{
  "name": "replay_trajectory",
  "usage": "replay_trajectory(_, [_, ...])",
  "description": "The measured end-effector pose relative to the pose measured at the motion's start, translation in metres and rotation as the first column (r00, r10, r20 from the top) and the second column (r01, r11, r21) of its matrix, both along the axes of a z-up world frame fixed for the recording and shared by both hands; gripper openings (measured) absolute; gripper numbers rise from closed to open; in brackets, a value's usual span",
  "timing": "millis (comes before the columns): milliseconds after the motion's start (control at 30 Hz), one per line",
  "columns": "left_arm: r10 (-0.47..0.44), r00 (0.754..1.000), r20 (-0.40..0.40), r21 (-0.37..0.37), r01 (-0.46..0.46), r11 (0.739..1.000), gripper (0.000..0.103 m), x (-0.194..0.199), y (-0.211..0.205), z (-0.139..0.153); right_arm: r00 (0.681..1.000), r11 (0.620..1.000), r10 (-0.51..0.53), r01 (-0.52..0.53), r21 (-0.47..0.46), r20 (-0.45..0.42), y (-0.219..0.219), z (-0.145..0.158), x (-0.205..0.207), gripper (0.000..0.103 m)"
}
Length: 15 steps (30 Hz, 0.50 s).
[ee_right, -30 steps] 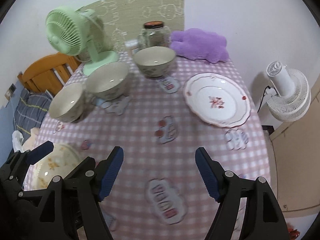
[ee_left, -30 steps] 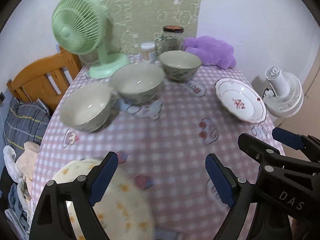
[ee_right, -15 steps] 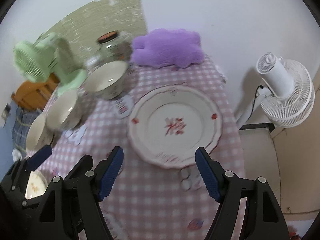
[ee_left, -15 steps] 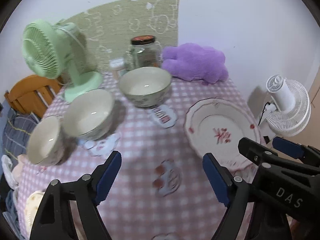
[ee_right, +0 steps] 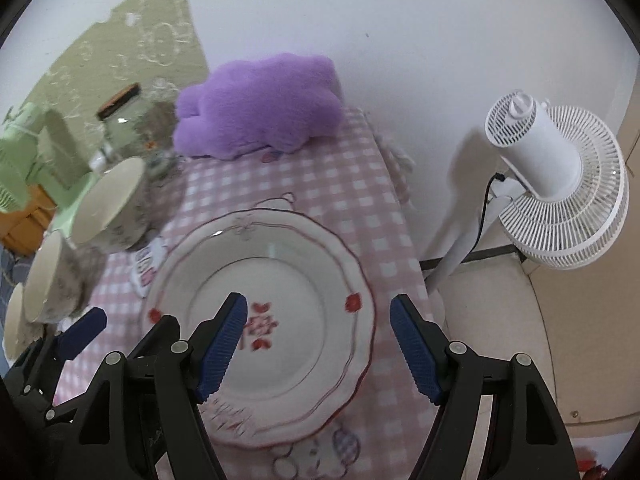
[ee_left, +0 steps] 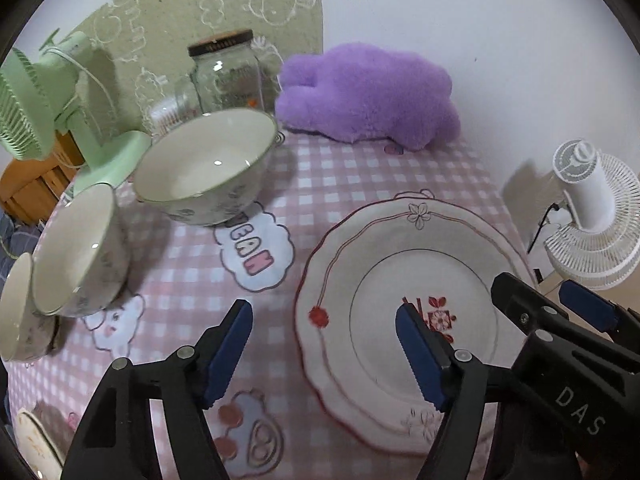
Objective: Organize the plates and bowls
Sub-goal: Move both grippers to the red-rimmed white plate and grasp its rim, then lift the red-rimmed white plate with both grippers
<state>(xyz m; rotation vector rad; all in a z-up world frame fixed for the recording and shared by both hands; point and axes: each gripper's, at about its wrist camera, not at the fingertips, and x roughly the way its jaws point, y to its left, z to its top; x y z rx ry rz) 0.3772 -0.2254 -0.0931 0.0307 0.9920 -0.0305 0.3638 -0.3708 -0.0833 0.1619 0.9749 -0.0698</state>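
Beneath both hand-held grippers (ee_right: pixel 316 344) now, floral plate (ee_right: pixel 280 264), closer.

Readable text, left wrist view: "DAS" in pale capitals on the black body of the right gripper (ee_left: pixel 576 312), at lower right. A cloud-shaped print (ee_left: pixel 256 254) on the pink checked tablecloth (ee_left: pixel 360 176) carries block letters, roughly "DREAM"; its first letters are hidden under the nearest bowl (ee_left: pixel 208 172). Glass jar (ee_left: pixel 230 76) label too blurred to read; right wrist view shows no legible text.
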Motion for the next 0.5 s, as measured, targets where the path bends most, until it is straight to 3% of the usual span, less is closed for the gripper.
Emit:
replay_trajectory(367, [-0.022, 0.997, -0.07, -0.007, 0.022, 1.0, 0.057, 0.015, -0.008, -0.024, 0.998, 1.0, -0.01, 0.011, 0.016, -0.059, -0.002, -0.031, 0.02, 0.062])
replay_trajectory(500, [-0.022, 0.997, -0.071, -0.001, 0.022, 1.0, 0.057, 0.015, -0.009, -0.023, 0.998, 1.0, -0.023, 0.024, 0.011, -0.063, -0.001, -0.031, 0.019, 0.06])
